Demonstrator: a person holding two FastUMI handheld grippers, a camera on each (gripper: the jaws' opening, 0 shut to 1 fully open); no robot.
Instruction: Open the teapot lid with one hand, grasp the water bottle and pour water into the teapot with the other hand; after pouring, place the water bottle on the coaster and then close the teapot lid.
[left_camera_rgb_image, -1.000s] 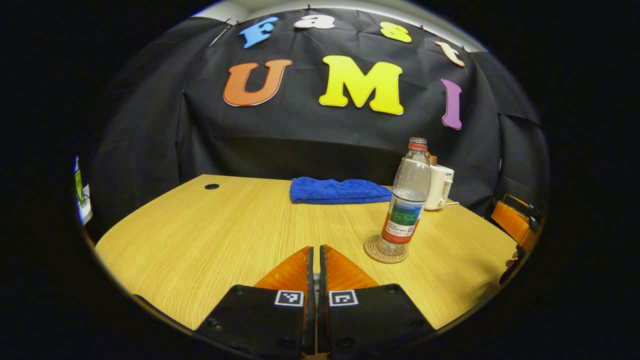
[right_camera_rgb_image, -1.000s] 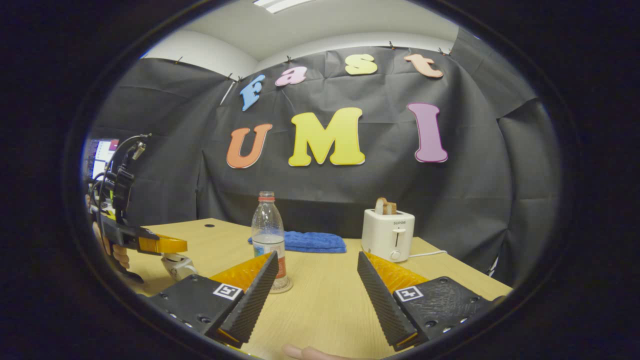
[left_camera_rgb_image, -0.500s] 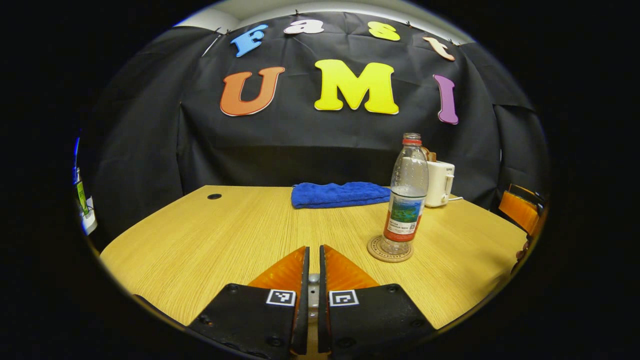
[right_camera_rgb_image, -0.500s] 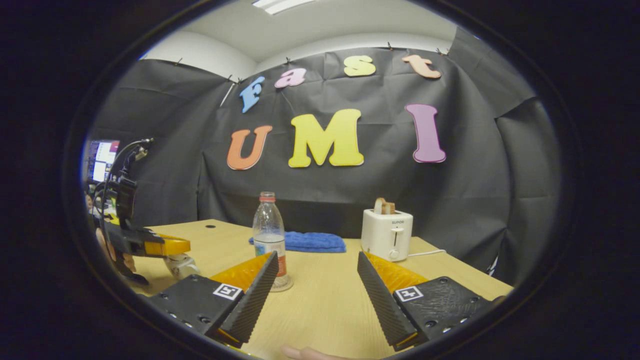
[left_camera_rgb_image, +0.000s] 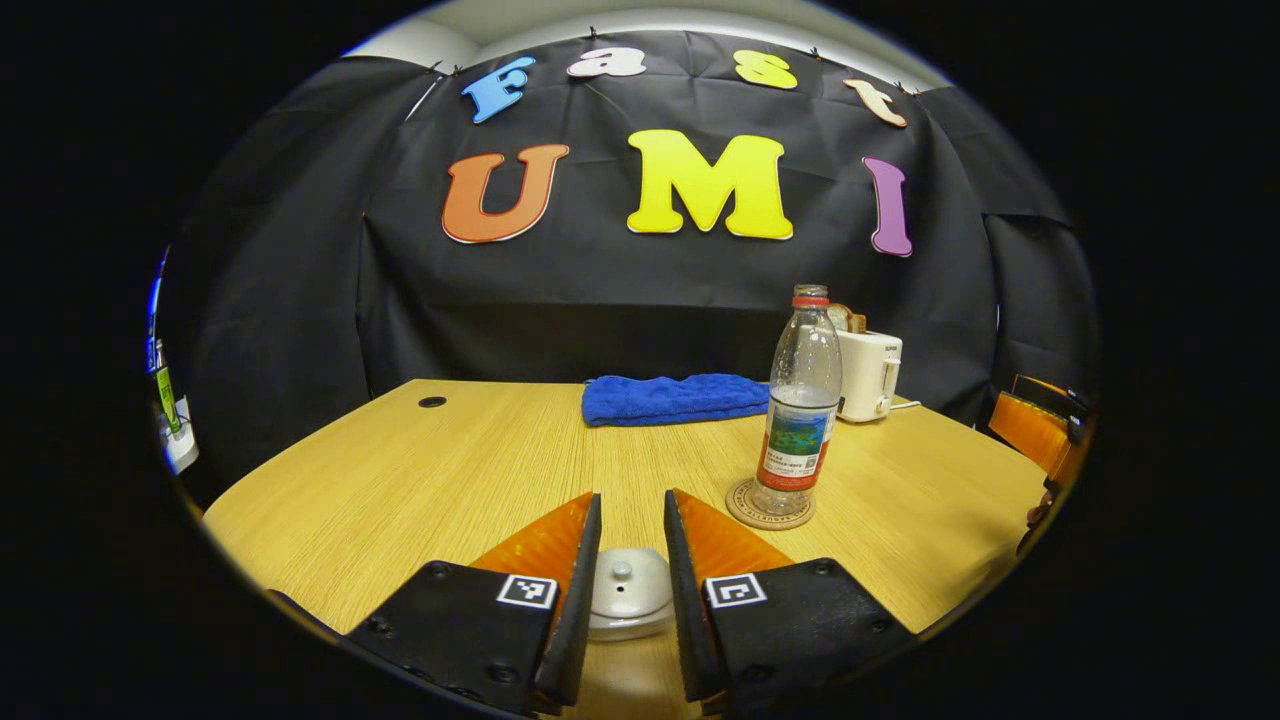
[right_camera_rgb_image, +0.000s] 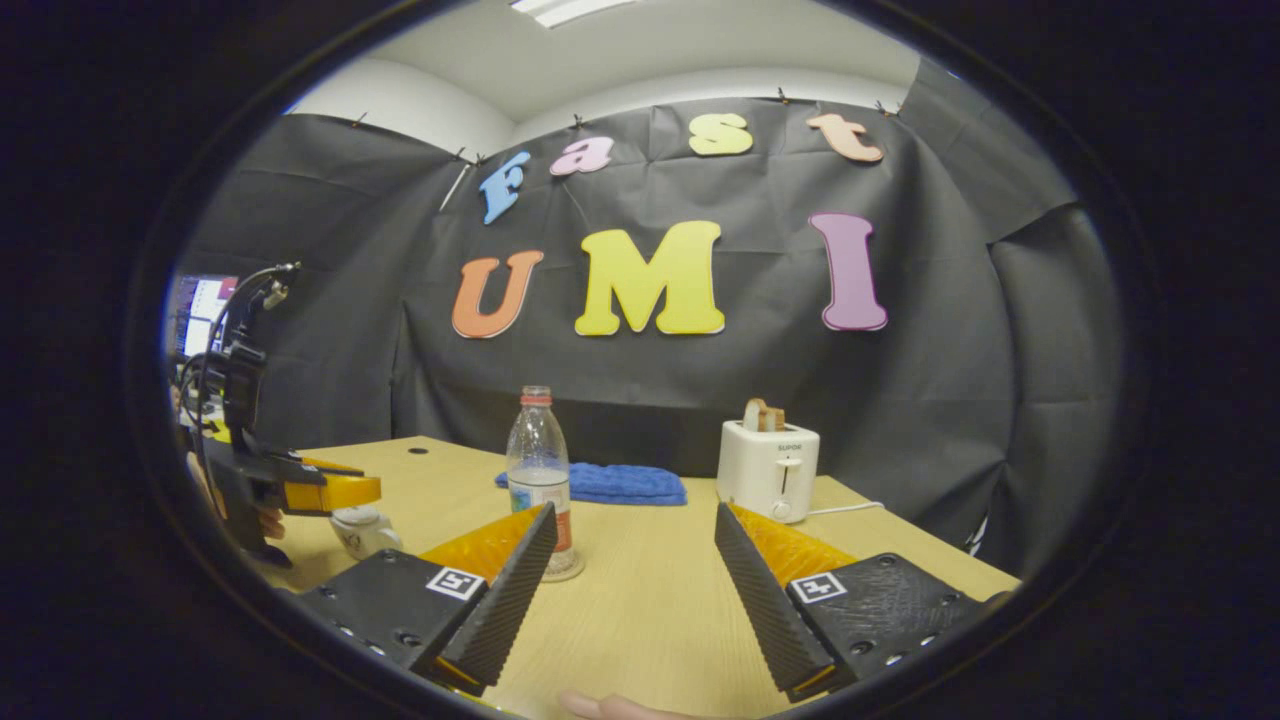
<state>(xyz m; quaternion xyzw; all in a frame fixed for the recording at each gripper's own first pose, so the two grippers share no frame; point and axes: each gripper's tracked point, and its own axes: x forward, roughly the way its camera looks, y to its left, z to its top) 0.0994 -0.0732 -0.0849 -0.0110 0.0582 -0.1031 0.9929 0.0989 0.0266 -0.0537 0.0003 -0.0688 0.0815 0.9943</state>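
Observation:
A clear water bottle (left_camera_rgb_image: 800, 420) without a cap stands upright on a round coaster (left_camera_rgb_image: 742, 506) right of the table's middle. The white teapot's lid (left_camera_rgb_image: 622, 592), with its small knob, sits on the pot just below and between my left gripper's fingers. My left gripper (left_camera_rgb_image: 631, 497) is open and neither finger touches the knob. In the right gripper view the left gripper (right_camera_rgb_image: 358, 490) hovers over the teapot (right_camera_rgb_image: 362, 530) at the left, held by a hand. My right gripper (right_camera_rgb_image: 635, 512) stands wide open and holds nothing, with the bottle (right_camera_rgb_image: 538, 465) beyond its left finger.
A folded blue towel (left_camera_rgb_image: 675, 398) lies at the back of the wooden table (left_camera_rgb_image: 420, 480). A white toaster (right_camera_rgb_image: 768, 470) with a slice in it stands at the back right, its cord trailing right. A cable hole (left_camera_rgb_image: 432, 401) marks the far left corner.
My left gripper has gone from shut to open, and the teapot lid now shows between its fingers. The right gripper has hardly moved.

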